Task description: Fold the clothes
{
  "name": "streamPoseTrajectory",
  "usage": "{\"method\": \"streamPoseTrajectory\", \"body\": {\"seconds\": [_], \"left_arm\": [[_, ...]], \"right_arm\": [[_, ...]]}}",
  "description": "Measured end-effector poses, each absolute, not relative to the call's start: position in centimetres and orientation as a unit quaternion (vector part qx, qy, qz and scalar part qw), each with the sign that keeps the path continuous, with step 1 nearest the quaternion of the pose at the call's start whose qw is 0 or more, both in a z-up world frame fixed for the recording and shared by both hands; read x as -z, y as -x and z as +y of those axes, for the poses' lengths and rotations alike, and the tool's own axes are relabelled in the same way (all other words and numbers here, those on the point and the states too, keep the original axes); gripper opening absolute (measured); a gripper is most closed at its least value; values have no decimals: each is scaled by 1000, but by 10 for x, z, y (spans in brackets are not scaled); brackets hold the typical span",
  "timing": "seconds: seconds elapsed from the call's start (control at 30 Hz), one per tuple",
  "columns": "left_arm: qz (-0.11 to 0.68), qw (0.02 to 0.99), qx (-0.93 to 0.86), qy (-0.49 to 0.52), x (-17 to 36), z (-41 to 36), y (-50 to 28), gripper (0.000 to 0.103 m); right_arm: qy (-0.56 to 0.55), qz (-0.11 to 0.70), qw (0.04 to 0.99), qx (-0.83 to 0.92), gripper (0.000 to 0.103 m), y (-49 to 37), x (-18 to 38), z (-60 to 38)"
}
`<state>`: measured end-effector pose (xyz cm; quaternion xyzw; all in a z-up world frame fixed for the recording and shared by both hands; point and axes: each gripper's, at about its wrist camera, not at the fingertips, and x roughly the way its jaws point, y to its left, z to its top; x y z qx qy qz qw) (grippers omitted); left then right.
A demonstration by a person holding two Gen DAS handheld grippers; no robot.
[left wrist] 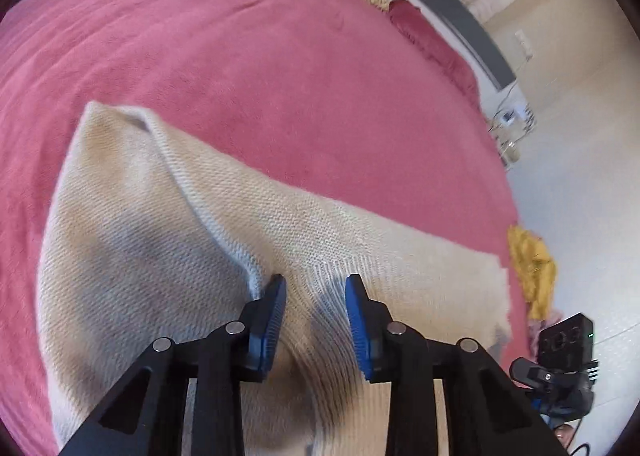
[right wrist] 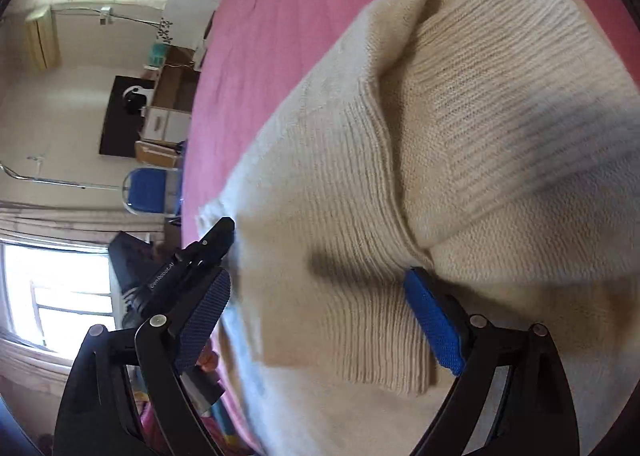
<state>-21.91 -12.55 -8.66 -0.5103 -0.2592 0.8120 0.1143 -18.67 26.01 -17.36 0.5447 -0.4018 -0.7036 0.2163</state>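
Seemingly unclamped hand-held grippers (left wrist: 316, 320) (right wrist: 320, 320) over sweater (left wrist: 160, 240)

The left hand-held gripper (left wrist: 316, 298), jaws apart, hovers over a cream sweater (left wrist: 152, 215) on a pink blanket (left wrist: 260, 67).

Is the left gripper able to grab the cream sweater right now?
Probably yes. The left gripper is open right over the cream sweater, with nothing between its fingers and the knit.
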Motion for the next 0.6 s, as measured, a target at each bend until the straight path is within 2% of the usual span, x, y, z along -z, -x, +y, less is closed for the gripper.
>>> {"method": "streamPoseTrajectory", "body": {"seconds": [0.07,0.2,0.3,0.37,0.4,0.47,0.6], "left_arm": [[-256,116,-813,510,80,-127,209,40],[-249,118,-813,512,70,-125,188,41],[-244,120,-814,514,63,-124,173,36],[-241,121,-814,515,58,-123,163,37],[-239,122,-814,515,55,-123,158,40],[-238,125,-815,514,48,-124,145,40],[-277,153,-822,474,23,-152,68,43]], "right_arm": [[-539,-397,241,703,92,176,165,260],[-565,-385,243,688,92,153,186,262],[-555,-420,221,683,92,140,193,287],[-552,-413,195,698,92,128,172,296],[-544,-404,204,707,92,116,158,299],[-528,-398,242,710,92,83,135,309],[-499,-402,292,710,98,-3,105,334]]}}
